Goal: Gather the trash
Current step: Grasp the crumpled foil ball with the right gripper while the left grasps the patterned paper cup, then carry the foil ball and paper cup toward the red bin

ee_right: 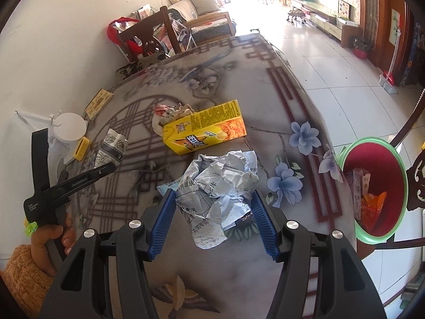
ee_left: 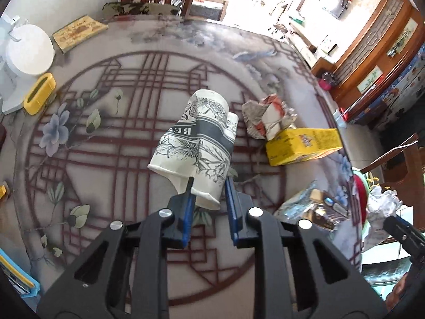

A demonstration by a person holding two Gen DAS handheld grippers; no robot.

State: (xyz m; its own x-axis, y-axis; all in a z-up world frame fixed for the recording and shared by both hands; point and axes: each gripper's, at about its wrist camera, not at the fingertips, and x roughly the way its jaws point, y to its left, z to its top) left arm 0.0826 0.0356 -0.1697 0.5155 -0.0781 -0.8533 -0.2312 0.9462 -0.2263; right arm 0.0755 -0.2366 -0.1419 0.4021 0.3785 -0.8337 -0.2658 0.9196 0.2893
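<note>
My left gripper point(ee_left: 208, 186) is shut on a crushed paper cup point(ee_left: 196, 143) with a black flower print and holds it above the table; the cup also shows in the right wrist view point(ee_right: 111, 146). My right gripper point(ee_right: 213, 199) is shut on a crumpled ball of printed white paper point(ee_right: 220, 186), also seen in the left wrist view point(ee_left: 382, 204). A yellow carton point(ee_right: 204, 130) lies on the table, with a crumpled red-and-white wrapper point(ee_right: 170, 111) behind it. A red bin with a green rim point(ee_right: 372, 186) stands on the floor at the table's right edge, with trash inside.
A clear plastic wrapper point(ee_left: 310, 207) lies near the table's right edge. A white round stand point(ee_left: 29, 50), a yellow holder point(ee_left: 39, 93) and a flat box point(ee_left: 79, 32) sit at the far left. Wooden chairs point(ee_right: 148, 37) stand behind the patterned table point(ee_left: 119, 133).
</note>
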